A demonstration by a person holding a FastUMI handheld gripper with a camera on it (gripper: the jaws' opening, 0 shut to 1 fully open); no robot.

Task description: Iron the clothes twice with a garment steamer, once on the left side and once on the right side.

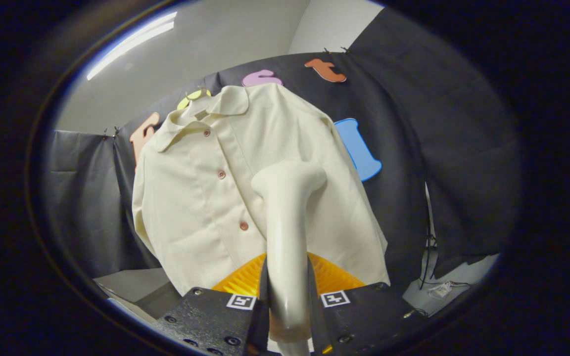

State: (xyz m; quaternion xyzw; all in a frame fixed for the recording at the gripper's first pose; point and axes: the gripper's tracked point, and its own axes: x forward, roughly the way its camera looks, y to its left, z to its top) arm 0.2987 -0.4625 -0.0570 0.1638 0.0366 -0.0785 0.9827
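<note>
Shirt [191,198] hangs centre frame on the booth wall, collar upper left, button row running down its middle, with the steamer [285,237] head up against the panel right of the buttons. Gripper [287,301] at bottom centre is clenched on the steamer handle, both fingers pressed on it, tool pointing up and away from me, tilted slightly right. I read this as one side pass in hand; next I need a steady stroke along that panel, head close to the fabric, then the other side.
</note>
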